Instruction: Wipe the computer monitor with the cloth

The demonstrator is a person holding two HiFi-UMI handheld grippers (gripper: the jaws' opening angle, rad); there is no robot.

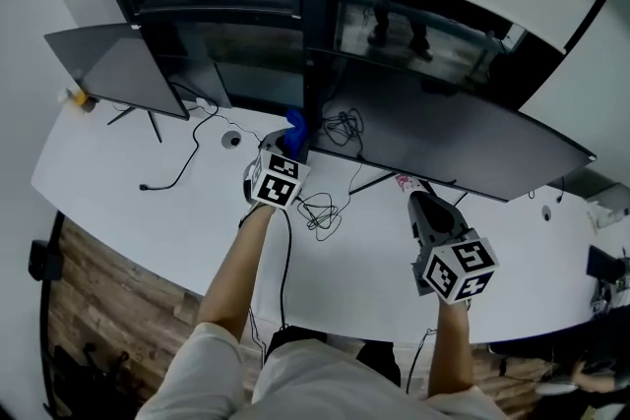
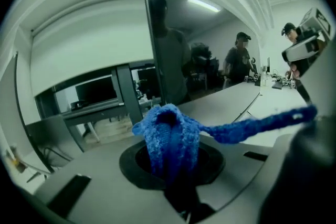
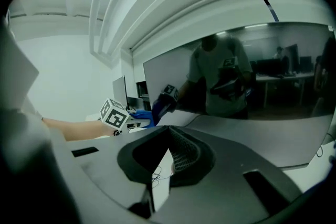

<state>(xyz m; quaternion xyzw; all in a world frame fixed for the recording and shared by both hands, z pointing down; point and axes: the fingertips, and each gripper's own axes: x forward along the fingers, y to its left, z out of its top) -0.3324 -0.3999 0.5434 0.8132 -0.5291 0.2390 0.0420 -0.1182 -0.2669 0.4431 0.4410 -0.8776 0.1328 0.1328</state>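
The large dark monitor (image 1: 443, 128) stands across the right half of the white desk (image 1: 148, 211). My left gripper (image 1: 289, 145) is shut on a blue cloth (image 1: 295, 124), which sits against the monitor's lower left corner. In the left gripper view the cloth (image 2: 170, 134) bunches between the jaws, one strip trailing right, with the monitor (image 2: 199, 44) just behind it. My right gripper (image 1: 412, 198) hovers over the desk below the screen's middle, shut and holding nothing. The right gripper view looks past its tips (image 3: 169, 132) at the screen (image 3: 252, 73) and the left gripper's marker cube (image 3: 115, 115).
A smaller monitor (image 1: 116, 66) stands at the back left on thin legs. Loose cables (image 1: 320, 208) coil between the grippers, and a black lead (image 1: 177, 174) runs left. A pink item (image 1: 404, 181) lies under the big screen. The desk's curved front edge (image 1: 197, 285) is close to the person.
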